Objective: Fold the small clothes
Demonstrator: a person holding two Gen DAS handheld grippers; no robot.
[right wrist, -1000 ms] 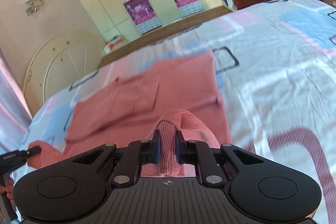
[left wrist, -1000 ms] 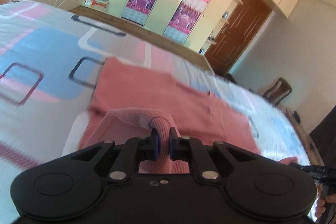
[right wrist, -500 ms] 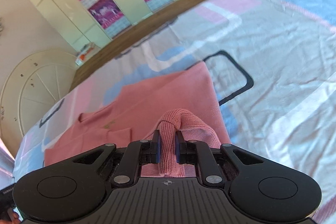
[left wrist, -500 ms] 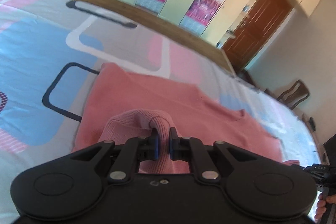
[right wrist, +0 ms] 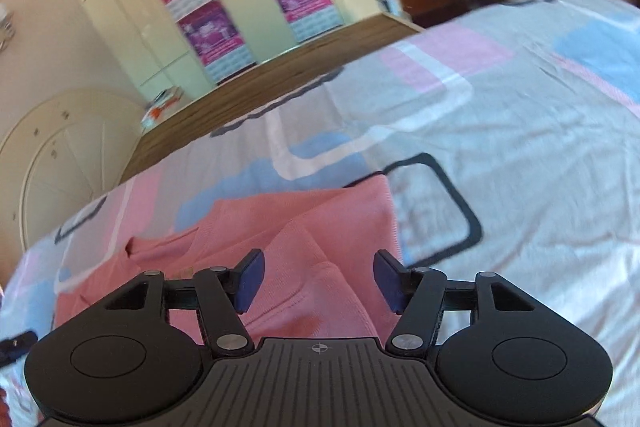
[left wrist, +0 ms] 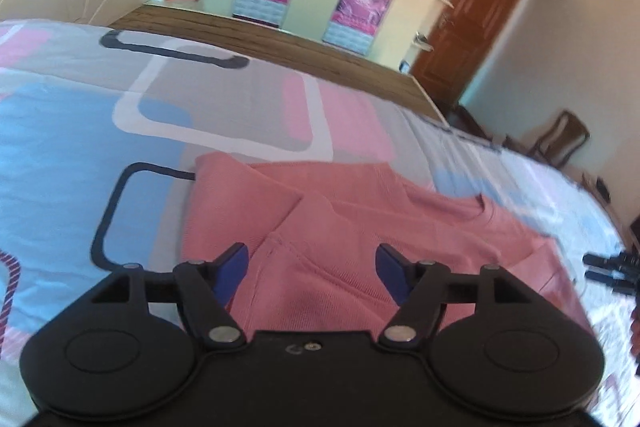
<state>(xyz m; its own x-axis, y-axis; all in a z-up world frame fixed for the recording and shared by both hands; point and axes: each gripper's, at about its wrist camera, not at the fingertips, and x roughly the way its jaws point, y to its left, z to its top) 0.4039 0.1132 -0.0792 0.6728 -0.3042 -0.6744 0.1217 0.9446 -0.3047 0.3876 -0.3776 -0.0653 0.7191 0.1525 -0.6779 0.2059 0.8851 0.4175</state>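
While both claws have just been opening, we hold left claw and right claw parted, empty, above the pink garment on the bed.

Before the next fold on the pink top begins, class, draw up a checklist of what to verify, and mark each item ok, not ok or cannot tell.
1. Left gripper released: ok; its jaws have just been opening, pads clear of the cloth.
2. Right gripper released: ok; jaws also just opened, nothing pinched.
3. Pink top lies on the bed sheet: ok.
4. Folded-over layer lies flat: not ok; creases and a raised ridge show near the jaws.
5. Edges line up: cannot tell; the near part hides behind the grippers.
6. Sheet beside the top free for the next fold: ok.
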